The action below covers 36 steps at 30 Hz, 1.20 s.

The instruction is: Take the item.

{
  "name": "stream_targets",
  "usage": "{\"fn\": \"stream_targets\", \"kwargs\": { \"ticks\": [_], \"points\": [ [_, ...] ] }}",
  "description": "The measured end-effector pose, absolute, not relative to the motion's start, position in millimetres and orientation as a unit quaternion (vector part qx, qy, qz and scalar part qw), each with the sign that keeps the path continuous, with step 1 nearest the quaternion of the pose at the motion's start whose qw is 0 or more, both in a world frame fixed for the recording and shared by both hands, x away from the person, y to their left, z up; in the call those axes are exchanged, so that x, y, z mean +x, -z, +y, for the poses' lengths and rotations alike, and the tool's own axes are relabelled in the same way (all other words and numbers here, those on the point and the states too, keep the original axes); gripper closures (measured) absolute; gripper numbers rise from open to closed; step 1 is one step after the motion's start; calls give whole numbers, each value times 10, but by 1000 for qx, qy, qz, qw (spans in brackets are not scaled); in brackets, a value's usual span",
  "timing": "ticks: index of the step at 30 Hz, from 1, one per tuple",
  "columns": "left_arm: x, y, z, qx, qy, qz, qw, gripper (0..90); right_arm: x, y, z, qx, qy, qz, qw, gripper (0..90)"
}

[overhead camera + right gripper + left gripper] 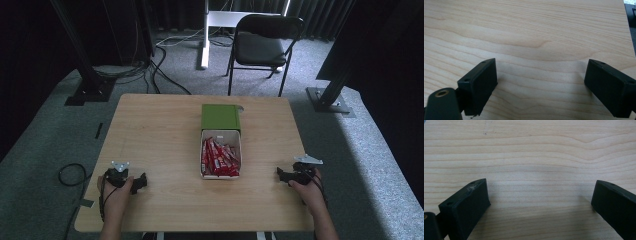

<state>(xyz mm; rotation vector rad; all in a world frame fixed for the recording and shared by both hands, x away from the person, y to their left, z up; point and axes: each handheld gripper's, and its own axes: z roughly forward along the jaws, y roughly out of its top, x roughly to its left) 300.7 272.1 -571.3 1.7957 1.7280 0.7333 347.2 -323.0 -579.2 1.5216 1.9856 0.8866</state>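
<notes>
Red packets (220, 159) fill the white tray (221, 176); both grippers (141, 181) (280, 174) gape, holding nothing.

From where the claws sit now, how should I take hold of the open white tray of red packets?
Grip the white tray by its near end wall, coming from above on the person's side with the right claw. That rim is bare and straight; the far end sits tucked in the green sleeve.

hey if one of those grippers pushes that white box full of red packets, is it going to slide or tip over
The white box looks low and wide and sits flat on the table, so it would probably slide rather than tip. Its thin walls look like card and may flex if squeezed. The red packets lie loose inside and could shift. Its green lid seems attached and would likely trail along.
</notes>
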Motion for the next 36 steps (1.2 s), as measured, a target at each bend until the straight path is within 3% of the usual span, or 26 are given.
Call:
{"fn": "stream_targets", "kwargs": {
  "ticks": [16,36],
  "points": [
    [3016,5715,2719,670,-270,637,268,7,3455,5655,-3117,560,-334,718,242,128],
    [3016,5715,2719,671,-270,637,268,7,3420,5035,-2693,514,-397,717,255,129]
  ]
}}
